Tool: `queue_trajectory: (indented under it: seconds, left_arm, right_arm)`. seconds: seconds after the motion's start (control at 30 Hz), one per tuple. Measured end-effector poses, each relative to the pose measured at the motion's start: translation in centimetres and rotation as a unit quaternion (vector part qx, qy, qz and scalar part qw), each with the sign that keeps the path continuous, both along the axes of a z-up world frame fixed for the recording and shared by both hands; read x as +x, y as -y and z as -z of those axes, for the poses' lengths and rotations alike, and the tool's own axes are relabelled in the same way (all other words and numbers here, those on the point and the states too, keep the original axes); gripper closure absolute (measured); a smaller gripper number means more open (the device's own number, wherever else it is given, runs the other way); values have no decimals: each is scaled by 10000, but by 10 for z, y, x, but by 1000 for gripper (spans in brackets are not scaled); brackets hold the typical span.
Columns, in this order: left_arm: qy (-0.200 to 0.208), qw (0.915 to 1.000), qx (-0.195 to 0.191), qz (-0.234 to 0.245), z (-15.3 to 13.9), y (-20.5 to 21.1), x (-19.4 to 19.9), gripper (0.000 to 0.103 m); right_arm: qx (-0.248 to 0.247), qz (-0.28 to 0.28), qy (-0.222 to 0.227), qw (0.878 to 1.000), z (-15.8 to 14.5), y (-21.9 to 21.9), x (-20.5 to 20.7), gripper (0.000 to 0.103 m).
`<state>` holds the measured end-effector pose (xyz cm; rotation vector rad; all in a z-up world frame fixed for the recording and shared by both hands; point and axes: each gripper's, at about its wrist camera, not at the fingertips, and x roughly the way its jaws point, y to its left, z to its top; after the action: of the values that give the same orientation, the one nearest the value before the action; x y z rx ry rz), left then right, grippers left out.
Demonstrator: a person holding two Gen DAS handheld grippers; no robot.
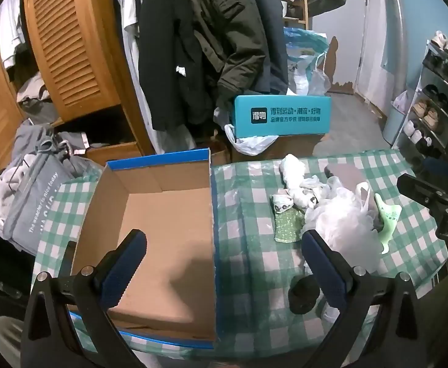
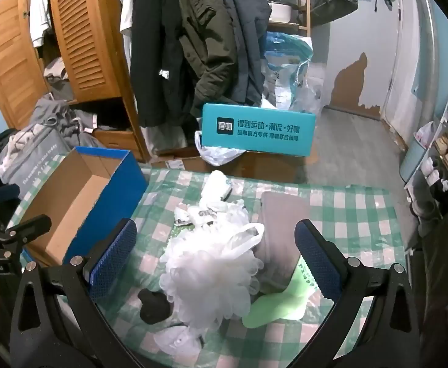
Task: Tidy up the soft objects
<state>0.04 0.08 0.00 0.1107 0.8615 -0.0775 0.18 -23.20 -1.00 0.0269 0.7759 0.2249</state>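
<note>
Two hand-held grippers hang spread and empty over a heap of soft things beside a bare shoebox.

We hold the right hand-held gripper with its blue pads wide apart, nothing between them, above the white mesh bath pouf at the near side of the heap on the checked worktop. The left hand-held gripper, equally spread and empty, straddles the right wall of the open blue cardboard box, which sits well to the left of the pile. Around the pouf lie a black sock, a pale green plastic bag, a grey cloth, patterned white socks and a green speckled cloth. To start well, we judge, we should drop onto the pouf's centre and close deep, since mesh slips from a shallow pinch and its folds may drag the clear bag along.
</note>
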Motion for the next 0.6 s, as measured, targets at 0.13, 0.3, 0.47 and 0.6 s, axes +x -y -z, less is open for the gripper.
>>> queue_trajectory:
  seconds: [0.13,0.3,0.47,0.6]
  left_arm:
    - [155,9999,44,48,-4,13,1,1]
    - [142,9999,56,71,4,12,0,1]
    - [168,9998,63,38,4,12,-1,1]
    - [163,9998,77,75,0,11,-3,1]
  right_arm:
    - [22,-11,33,10000,0,0,-1,2]
    - [3,-10,3,10000,0,0,0,2]
    - [-12,-11,10,10000,1,-1,0,2]
    - [-13,-14,5,10000,1,0,0,2]
